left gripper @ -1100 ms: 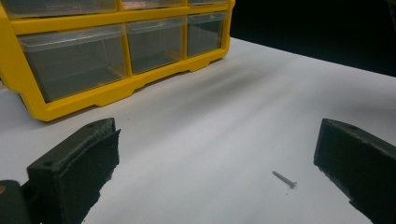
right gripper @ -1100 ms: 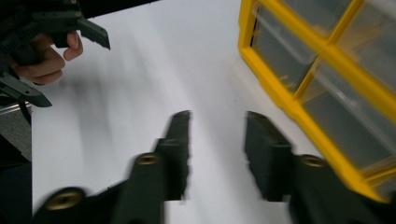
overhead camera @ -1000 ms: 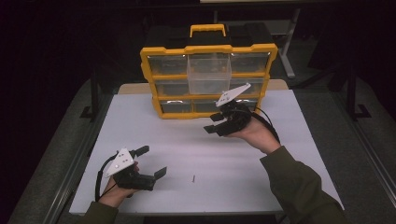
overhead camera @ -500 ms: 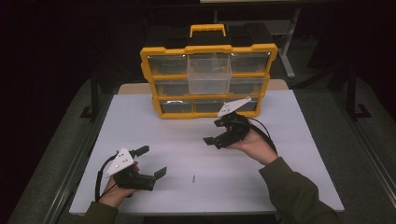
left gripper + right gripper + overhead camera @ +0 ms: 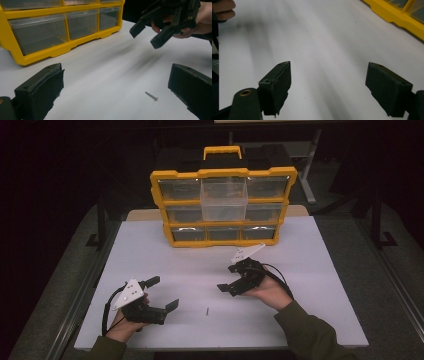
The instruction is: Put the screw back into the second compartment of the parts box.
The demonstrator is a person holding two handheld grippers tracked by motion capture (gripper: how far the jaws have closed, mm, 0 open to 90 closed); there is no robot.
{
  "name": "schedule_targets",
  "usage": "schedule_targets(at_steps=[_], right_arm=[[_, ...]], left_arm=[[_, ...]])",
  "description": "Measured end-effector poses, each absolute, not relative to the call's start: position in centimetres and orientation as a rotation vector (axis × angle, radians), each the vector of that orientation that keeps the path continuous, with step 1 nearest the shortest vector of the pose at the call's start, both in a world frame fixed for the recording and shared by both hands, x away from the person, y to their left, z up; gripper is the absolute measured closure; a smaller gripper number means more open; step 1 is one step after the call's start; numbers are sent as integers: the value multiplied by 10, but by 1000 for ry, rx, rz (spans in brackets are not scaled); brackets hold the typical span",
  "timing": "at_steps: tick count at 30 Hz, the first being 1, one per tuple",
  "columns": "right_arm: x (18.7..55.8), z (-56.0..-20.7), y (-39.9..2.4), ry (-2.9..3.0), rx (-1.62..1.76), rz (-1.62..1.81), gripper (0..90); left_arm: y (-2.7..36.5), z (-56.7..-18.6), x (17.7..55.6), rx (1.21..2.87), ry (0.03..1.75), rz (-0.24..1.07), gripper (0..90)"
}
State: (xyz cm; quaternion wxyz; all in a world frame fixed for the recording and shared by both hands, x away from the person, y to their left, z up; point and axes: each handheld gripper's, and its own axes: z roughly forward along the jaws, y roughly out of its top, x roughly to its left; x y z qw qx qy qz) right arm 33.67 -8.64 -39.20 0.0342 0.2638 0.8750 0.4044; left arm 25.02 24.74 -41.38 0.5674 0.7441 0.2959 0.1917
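Note:
A small screw (image 5: 206,310) (image 5: 151,96) lies on the white table (image 5: 320,270), near its front edge. My left gripper (image 5: 162,293) (image 5: 115,87) rests at the front left, open, and the screw lies just ahead of its jaws, nearer the right one. My right gripper (image 5: 228,278) (image 5: 147,36) (image 5: 328,82) hovers low over the table's middle, to the right of and beyond the screw. Its jaws have just been opening and stand open with nothing between them. Behind stands a yellow organizer (image 5: 225,172) (image 5: 57,50) (image 5: 397,17) with clear drawers.
One clear drawer (image 5: 223,200) in the organizer's top row sticks out toward me. The other drawers sit flush. The organizer stands at the table's back edge. Bare white tabletop stretches between it and both grippers. Dark floor and metal frames surround the table.
My right hand has come down and toward me, away from the organizer, to just above the table's middle, and its jaws stand wider. The left gripper has stayed put.

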Motion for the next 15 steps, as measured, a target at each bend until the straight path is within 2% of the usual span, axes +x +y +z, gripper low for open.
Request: schedule_targets(at_steps=[15], right_arm=[[319, -415, -67, 2756, 749, 1222, 228]], left_arm=[[248, -414, 250, 1748, 697, 449, 0]])
